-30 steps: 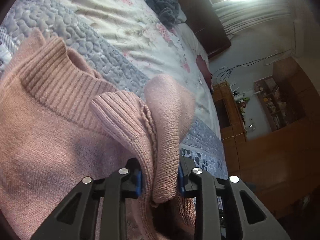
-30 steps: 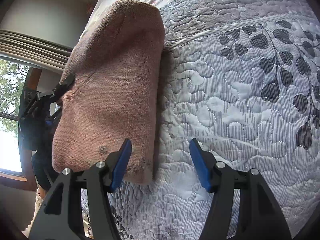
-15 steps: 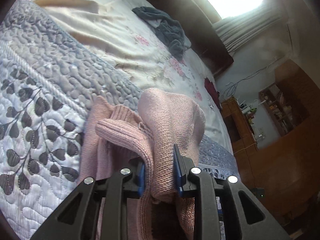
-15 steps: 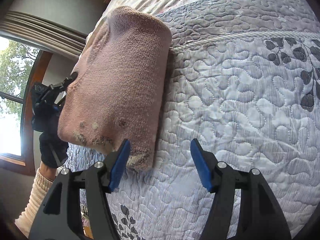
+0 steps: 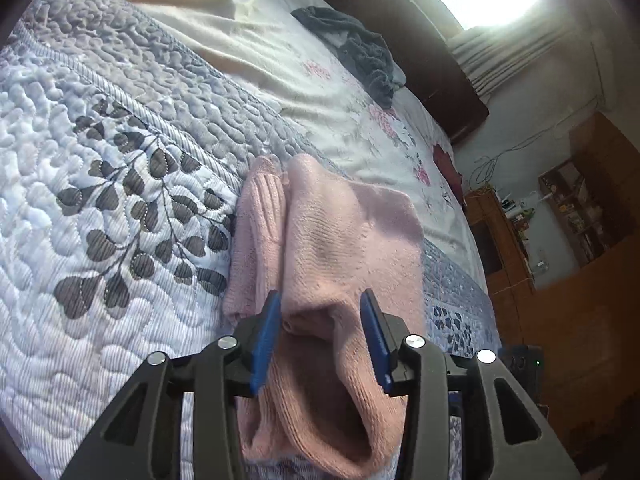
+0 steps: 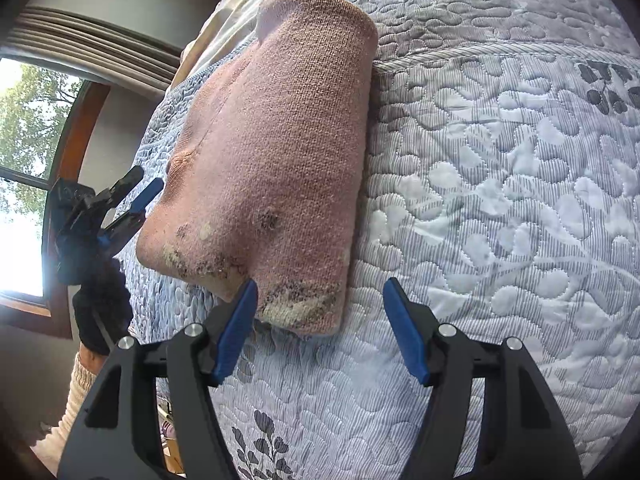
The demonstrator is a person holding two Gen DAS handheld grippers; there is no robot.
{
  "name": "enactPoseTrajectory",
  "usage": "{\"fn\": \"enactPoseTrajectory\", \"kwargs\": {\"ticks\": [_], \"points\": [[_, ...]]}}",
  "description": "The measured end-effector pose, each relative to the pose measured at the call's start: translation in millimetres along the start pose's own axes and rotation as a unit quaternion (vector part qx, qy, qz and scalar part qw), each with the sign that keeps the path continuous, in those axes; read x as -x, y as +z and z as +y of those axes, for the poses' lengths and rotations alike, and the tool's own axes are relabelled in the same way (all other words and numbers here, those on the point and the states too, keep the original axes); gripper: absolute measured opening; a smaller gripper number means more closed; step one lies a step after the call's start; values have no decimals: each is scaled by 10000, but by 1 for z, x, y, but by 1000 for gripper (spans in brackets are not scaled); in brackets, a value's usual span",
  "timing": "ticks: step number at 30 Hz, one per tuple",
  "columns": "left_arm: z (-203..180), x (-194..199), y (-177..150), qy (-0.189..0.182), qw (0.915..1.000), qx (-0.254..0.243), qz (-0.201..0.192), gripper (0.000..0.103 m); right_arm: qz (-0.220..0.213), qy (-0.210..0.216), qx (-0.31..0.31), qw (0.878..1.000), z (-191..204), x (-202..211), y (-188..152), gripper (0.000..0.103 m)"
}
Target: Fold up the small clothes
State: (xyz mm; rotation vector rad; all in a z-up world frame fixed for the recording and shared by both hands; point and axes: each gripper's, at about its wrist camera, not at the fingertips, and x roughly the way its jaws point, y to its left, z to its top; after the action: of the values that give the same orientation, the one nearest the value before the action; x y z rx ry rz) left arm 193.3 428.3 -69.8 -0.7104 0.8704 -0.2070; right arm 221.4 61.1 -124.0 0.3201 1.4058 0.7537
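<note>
A pink knitted sweater (image 5: 344,240) lies folded into a thick bundle on the grey leaf-patterned quilt (image 5: 100,200). My left gripper (image 5: 322,336) is open, its blue pads standing apart on either side of the bundle's near end without pinching it. In the right wrist view the same sweater (image 6: 276,140) shows its stained lower edge toward the camera. My right gripper (image 6: 320,316) is open just in front of that edge, with its left fingertip beside the corner. The left gripper (image 6: 132,204) shows there at the sweater's far left side, open.
A dark grey garment (image 5: 360,52) lies crumpled on the cream floral blanket (image 5: 240,40) near the dark headboard (image 5: 420,52). Wooden cabinets (image 5: 580,280) stand past the bed's right edge. A gloved hand and cream sleeve (image 6: 80,380) appear by the window (image 6: 24,160).
My left gripper has opened and released the sweater fold it held, and the fold now rests on the bundle. The right gripper stays open and has drawn back a little.
</note>
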Motion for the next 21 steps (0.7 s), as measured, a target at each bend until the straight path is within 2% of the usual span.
{"fn": "enactPoseTrajectory", "kwargs": {"ticks": [3,5,6,7,8,9,10,11,12,15,17,19,21], "points": [[-15,1,-17,-125,9995,-77,277,57,24,13,-78,10000,4,-6,1,66],[-18,-9,-24,-283,9982,50,518,68,34,-11,-71,10000,5,-8,1,66],[-19,-17,-26,-247,9973,80,688,69,33,-55,-51,10000,6,-6,1,66],[-18,-25,-30,-40,9962,95,869,69,30,-94,-34,9999,6,-5,1,66],[-14,-34,-33,202,9946,153,1010,67,25,-115,-20,9999,9,-5,1,66],[-9,-39,-34,189,9939,249,1055,64,20,-113,-8,9999,11,-3,1,66],[-6,-40,-36,9,9939,339,1048,46,4,-109,4,9999,14,-1,-2,66],[-3,-40,-37,-228,9932,424,1063,15,-13,-113,28,9999,15,2,-5,66],[-3,-36,-38,-418,9930,452,1012,9,-34,-121,51,9999,16,5,-6,66],[-3,-17,-38,-475,9962,196,703,7,-53,-15,12,10000,17,6,-4,69],[7,-7,-38,-459,9969,247,588,7,12,53,-59,10000,15,0,-2,69],[20,-5,-41,-375,9969,388,569,7,122,117,-156,9997,14,-11,-2,69],[27,-11,-46,-170,9974,285,635,7,232,241,-296,9990,13,-24,-3,69]]}}
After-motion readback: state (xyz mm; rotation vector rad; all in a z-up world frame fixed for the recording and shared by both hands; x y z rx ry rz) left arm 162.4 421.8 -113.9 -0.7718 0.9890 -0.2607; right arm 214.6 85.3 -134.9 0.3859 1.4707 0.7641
